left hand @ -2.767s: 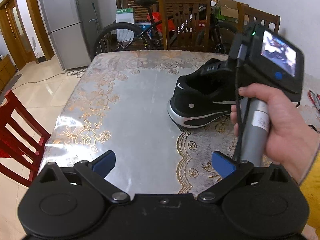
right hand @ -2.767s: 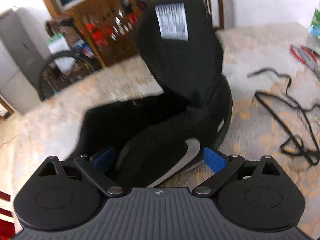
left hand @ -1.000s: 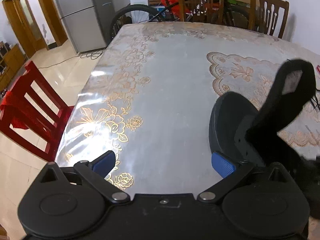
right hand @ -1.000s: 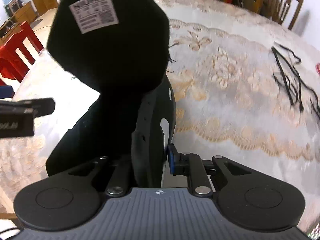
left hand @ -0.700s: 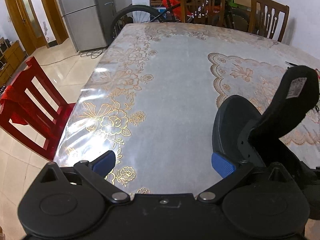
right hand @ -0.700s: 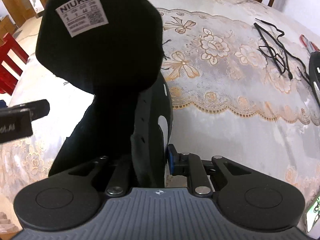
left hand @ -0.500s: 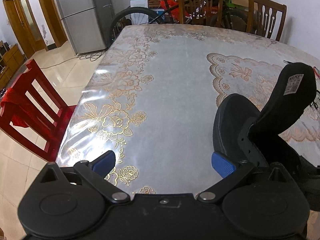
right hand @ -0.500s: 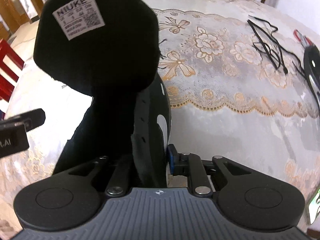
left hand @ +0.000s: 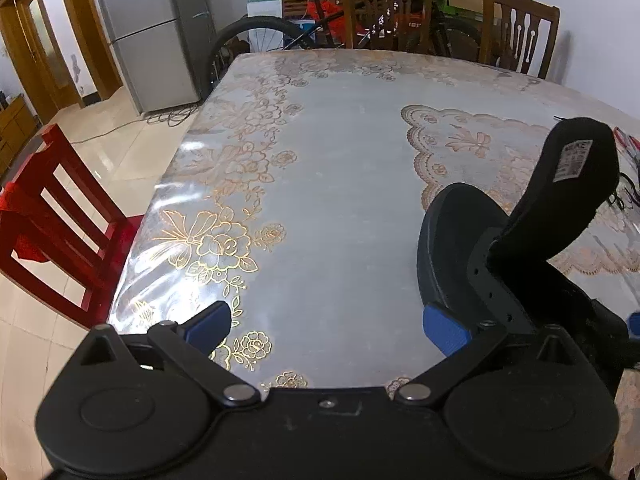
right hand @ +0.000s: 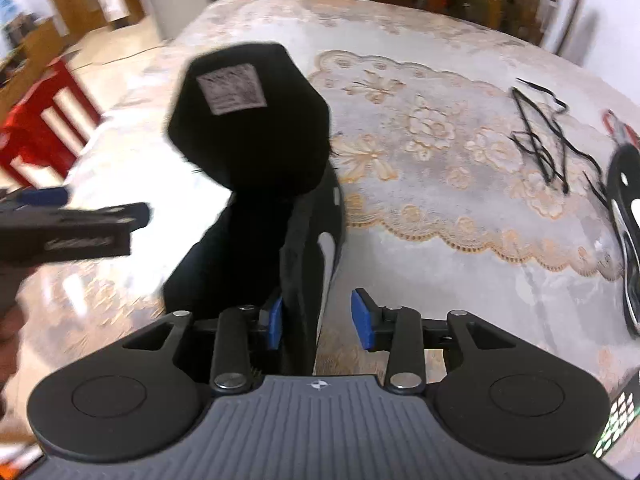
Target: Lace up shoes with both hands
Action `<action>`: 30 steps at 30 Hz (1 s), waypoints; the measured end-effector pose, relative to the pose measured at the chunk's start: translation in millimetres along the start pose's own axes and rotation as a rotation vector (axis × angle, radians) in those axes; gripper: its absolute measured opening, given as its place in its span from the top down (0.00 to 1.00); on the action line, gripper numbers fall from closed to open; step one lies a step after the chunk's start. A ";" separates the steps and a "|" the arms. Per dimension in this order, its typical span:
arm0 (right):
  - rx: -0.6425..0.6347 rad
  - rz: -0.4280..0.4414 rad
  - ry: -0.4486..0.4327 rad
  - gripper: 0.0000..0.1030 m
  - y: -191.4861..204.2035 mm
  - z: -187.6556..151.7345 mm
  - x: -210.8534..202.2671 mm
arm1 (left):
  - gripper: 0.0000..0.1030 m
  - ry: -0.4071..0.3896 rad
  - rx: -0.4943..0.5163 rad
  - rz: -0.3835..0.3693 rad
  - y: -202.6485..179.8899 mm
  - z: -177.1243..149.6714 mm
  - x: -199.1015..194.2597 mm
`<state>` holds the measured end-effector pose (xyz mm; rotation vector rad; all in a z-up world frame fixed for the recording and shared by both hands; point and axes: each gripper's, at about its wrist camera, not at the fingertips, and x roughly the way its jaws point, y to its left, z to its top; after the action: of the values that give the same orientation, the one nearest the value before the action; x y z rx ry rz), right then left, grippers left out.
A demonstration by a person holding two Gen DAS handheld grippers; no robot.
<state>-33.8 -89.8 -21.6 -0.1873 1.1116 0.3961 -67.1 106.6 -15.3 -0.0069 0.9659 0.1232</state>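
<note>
At table's near edge, right gripper (right hand: 316, 320) jaws have just been opening off the shoe (right hand: 296, 248) collar, released and parked; left gripper (left hand: 326, 326) wide, empty; lace (right hand: 544, 140) pickup looks next.

Home dining room, glossy floral plastic-covered table (left hand: 340, 152) ahead of the tongs, brown wooden chairs (left hand: 516, 36) beyond, silver fridge (left hand: 152, 32) far left, black bicycle (left hand: 280, 36) behind.

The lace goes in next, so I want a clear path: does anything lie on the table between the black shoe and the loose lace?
Nothing visible: only bare tablecloth lies between the black shoe and the loose lace.
</note>
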 end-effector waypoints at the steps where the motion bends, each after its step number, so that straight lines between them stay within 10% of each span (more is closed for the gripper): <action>1: -0.041 0.011 -0.010 0.62 -0.7 1.5 -9.2 | 0.00 -0.002 0.001 0.000 -0.1 -0.3 -0.9; 12: -0.177 0.081 -0.419 0.44 -7.0 82.9 -73.7 | 0.00 -0.004 -0.019 -0.030 -2.3 -1.0 -12.7; 16: -0.165 0.158 -0.271 0.68 5.0 119.7 -21.4 | 0.01 -0.006 -0.046 -0.078 -3.8 -0.9 -22.7; 30: -0.360 0.224 0.071 0.73 14.5 92.4 12.5 | 0.00 -0.052 0.044 -0.171 -27.4 -5.2 -38.6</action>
<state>42.1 -42.3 8.2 -0.3980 1.1285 0.7952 -90.0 75.2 12.1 -0.0450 0.9119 -0.0550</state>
